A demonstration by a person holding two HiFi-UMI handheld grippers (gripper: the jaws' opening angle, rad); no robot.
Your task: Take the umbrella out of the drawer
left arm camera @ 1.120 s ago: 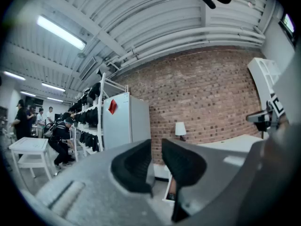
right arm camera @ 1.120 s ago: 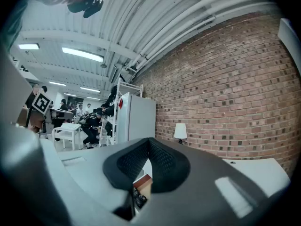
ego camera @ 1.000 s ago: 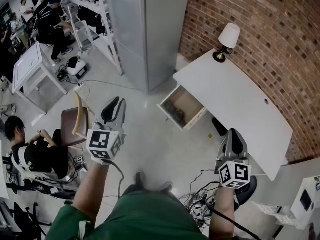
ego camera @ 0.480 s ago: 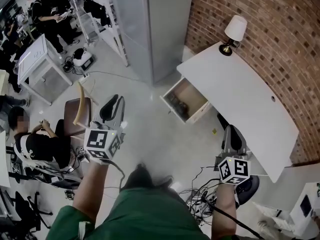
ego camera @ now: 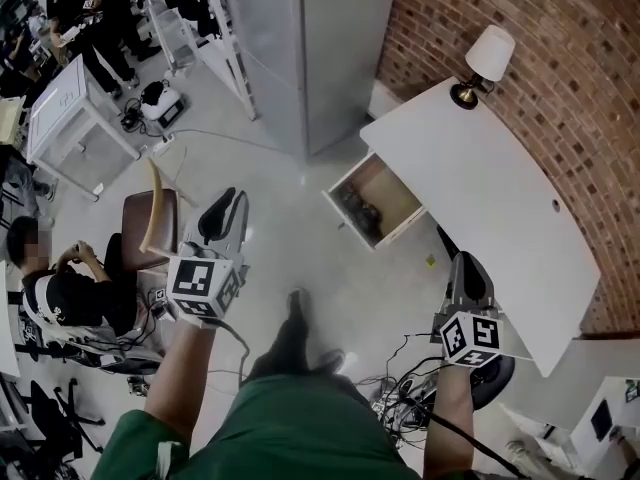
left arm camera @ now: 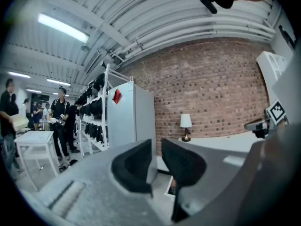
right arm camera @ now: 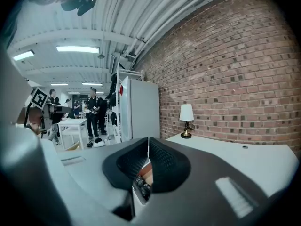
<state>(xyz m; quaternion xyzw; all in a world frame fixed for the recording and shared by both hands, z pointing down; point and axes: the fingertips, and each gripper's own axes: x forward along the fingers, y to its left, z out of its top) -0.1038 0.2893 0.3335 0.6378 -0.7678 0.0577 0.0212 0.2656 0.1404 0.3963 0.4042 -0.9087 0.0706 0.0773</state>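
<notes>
Indoors, white desk (ego camera: pixel 480 188) against brick wall (ego camera: pixel 545 28), drawer (ego camera: pixel 388 186) open, lamp (ego camera: pixel 490 53) on top.

the drawer (ego camera: pixel 392 190) is pulled open, well ahead of the right claw (ego camera: pixel 467 261), with a dark bundled-up umbrella (ego camera: pixel 358 211) lying inside it

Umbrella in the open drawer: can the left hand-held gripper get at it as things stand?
Probably yes, after stepping closer. The drawer stands pulled out, nothing covers the dark umbrella, and the left hand-held gripper, jaws apart and empty, has only bare floor ahead.
</notes>
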